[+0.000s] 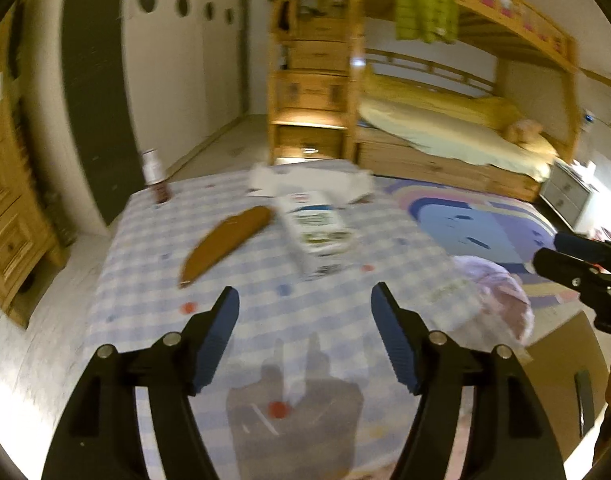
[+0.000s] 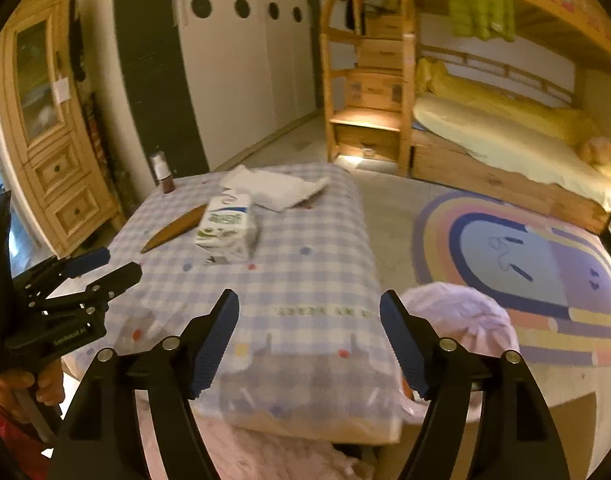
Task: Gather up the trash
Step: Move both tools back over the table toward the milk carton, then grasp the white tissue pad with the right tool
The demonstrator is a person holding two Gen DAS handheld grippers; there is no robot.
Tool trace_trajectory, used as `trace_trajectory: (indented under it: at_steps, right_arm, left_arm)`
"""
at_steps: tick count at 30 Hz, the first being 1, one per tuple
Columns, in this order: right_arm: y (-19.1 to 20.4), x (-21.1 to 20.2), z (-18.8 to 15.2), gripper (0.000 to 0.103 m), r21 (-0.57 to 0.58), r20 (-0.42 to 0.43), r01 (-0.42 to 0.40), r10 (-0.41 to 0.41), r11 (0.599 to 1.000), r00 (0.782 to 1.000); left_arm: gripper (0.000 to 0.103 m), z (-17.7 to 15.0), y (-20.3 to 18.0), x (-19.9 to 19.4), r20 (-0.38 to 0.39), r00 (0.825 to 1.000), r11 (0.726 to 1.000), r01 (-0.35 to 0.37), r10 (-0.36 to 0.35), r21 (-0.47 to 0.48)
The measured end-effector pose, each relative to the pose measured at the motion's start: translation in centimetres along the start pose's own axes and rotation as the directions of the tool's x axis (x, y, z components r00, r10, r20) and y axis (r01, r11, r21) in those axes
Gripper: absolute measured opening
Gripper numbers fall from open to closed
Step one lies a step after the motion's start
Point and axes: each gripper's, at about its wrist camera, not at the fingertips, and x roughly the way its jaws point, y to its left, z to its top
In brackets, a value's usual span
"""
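Observation:
A small table under a blue checked cloth [image 1: 233, 320] [image 2: 325, 280] holds a white milk carton [image 1: 317, 232] [image 2: 227, 232] lying on its side, a brown banana-shaped peel [image 1: 225, 242] [image 2: 173, 230], crumpled white paper [image 1: 317, 182] [image 2: 277, 188] and a small spray bottle [image 1: 155, 176] [image 2: 163, 172]. My left gripper [image 1: 305, 304] is open and empty above the near part of the cloth; it also shows in the right wrist view [image 2: 117, 264]. My right gripper [image 2: 309, 308] is open and empty over the table's near right edge; it also shows in the left wrist view [image 1: 553, 252].
A pink plastic bag [image 2: 461, 312] [image 1: 497, 292] sits by the table's right side. A rainbow rug [image 2: 545, 264] covers the floor to the right. A wooden bunk bed [image 2: 505, 132] stands behind, and a wooden cabinet [image 2: 45, 120] is at the left.

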Motion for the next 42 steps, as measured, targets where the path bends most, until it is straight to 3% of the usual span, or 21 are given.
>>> trace_trajectory:
  at_steps: [6, 16, 21, 31, 35, 37, 42]
  right_arm:
    - [1.5, 2.9, 1.6, 0.072, -0.033, 0.006, -0.017, 0.017, 0.999, 1.000]
    - [0.7, 10.7, 5.4, 0.047, -0.017, -0.051, -0.065, 0.065, 0.998, 0.997]
    - [-0.1, 15.5, 7.1, 0.031, -0.009, -0.077, -0.029, 0.028, 1.000, 0.997]
    - [-1.6, 23.3, 9.3, 0.032, 0.046, -0.165, -0.011, 0.018, 0.999, 0.986]
    - [-2.1, 24.6, 9.4, 0.031, 0.094, -0.207, -0.049, 0.067, 0.994, 0.976]
    - [-1.9, 24.4, 9.2, 0.020, 0.111, -0.212, -0.069, 0.092, 0.991, 0.973]
    - [-1.0, 22.6, 8.4, 0.012, 0.136, -0.228, -0.092, 0.121, 0.986, 0.966]
  left_arm:
    - [0.068, 0.8, 4.0, 0.5, 0.003, 0.997, 0.995, -0.071, 0.071, -0.068]
    - [0.068, 3.4, 5.7, 4.3, -0.015, 0.993, 0.990, -0.115, 0.114, -0.078]
    - [0.068, 4.2, 6.0, 6.6, -0.036, 0.991, 0.989, -0.130, 0.128, -0.069]
    - [0.068, 4.6, 5.9, 10.4, -0.073, 0.989, 0.990, -0.131, 0.127, -0.056]
    - [0.068, 4.4, 5.8, 10.8, -0.085, 0.989, 0.991, -0.124, 0.118, -0.059]
    - [0.068, 4.1, 5.7, 10.7, -0.089, 0.990, 0.991, -0.117, 0.112, -0.058]
    - [0.068, 3.6, 5.3, 9.7, -0.089, 0.991, 0.992, -0.110, 0.104, -0.059]
